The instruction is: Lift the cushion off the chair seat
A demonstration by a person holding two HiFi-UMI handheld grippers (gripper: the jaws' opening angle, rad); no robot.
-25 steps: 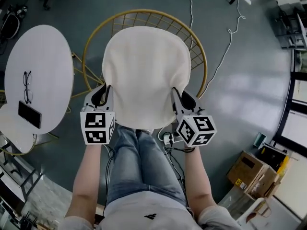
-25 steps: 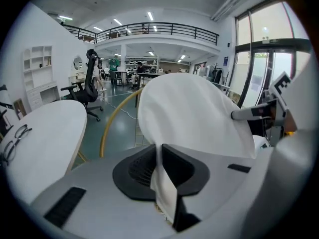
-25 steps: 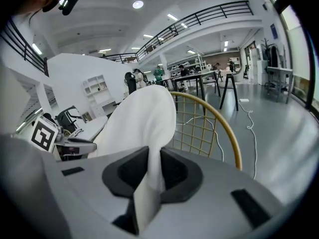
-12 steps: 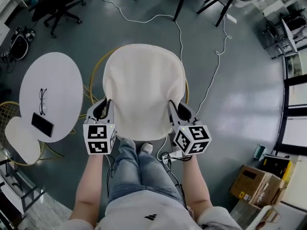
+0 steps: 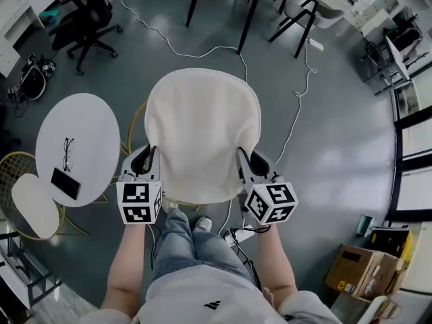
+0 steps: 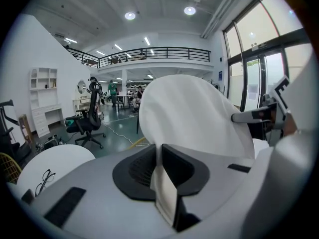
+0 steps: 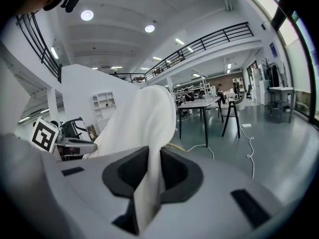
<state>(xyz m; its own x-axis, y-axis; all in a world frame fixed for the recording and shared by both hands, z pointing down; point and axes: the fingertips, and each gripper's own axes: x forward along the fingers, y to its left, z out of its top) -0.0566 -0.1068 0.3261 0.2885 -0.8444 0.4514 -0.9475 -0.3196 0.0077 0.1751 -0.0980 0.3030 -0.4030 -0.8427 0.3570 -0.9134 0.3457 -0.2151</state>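
A cream cushion (image 5: 202,133) hangs in the air between my two grippers, its front edge toward me. My left gripper (image 5: 150,155) is shut on its left edge and my right gripper (image 5: 244,157) on its right edge. Under it only slivers of the gold wire chair (image 5: 133,123) show. In the left gripper view the cushion (image 6: 199,113) rises out of the left gripper (image 6: 160,163), its fabric pinched between the black pads. In the right gripper view the cushion (image 7: 144,118) stands folded in the right gripper (image 7: 152,168).
A round white table (image 5: 88,127) at the left carries glasses (image 5: 67,154) and a phone (image 5: 65,183). Another gold chair with a cushion (image 5: 30,204) stands beyond it. A black office chair (image 5: 88,19), a white cable (image 5: 297,106), cardboard boxes (image 5: 358,268) and table legs (image 5: 250,12) surround the spot.
Both grippers have risen with the cushion held between them. The chair's gold frame, plainly visible around the cushion before, is now almost wholly hidden beneath it.
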